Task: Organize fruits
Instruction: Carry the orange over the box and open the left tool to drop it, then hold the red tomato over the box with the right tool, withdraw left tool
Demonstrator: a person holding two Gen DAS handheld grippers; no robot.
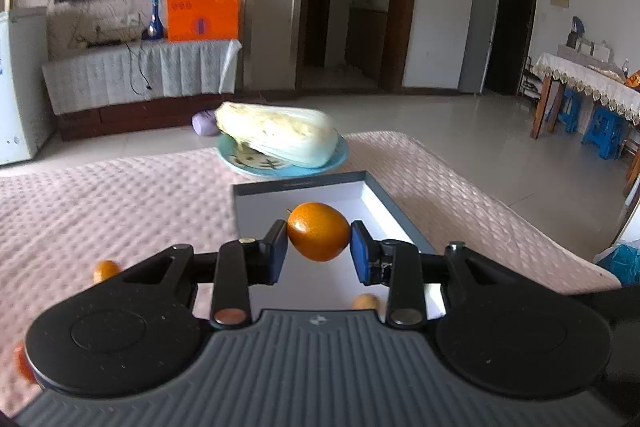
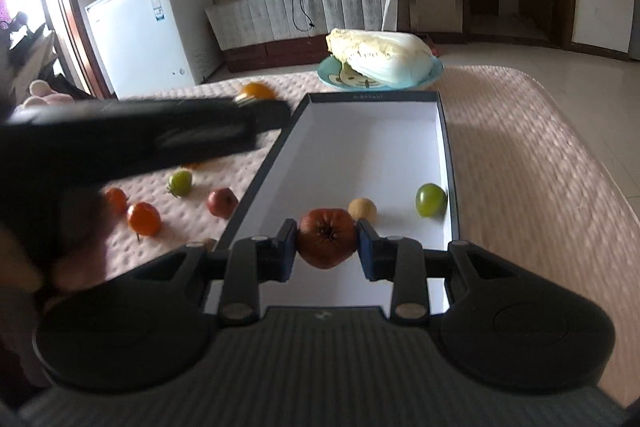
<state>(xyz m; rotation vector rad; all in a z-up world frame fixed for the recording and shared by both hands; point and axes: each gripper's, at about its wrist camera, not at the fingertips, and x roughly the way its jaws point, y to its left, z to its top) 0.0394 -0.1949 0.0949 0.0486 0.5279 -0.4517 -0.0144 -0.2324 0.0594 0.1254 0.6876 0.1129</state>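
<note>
While over the white box (image 2: 360, 147), left claw (image 1: 319, 247) clenched on orange fruit (image 1: 318, 231), right claw (image 2: 327, 247) clenched on reddish-brown fruit (image 2: 327, 243). Both held above box interior, likely for dropping in. Already inside: green fruit (image 2: 431, 200) and tan fruit (image 2: 362, 209), near right wall. Remaining on pink bed cover (image 2: 520, 147) left of box: green one (image 2: 180, 183), red one (image 2: 222, 202), orange one (image 2: 144, 219). Cabbage (image 2: 380, 57) on blue plate (image 2: 438, 69) beyond box, apart from sorting.
</note>
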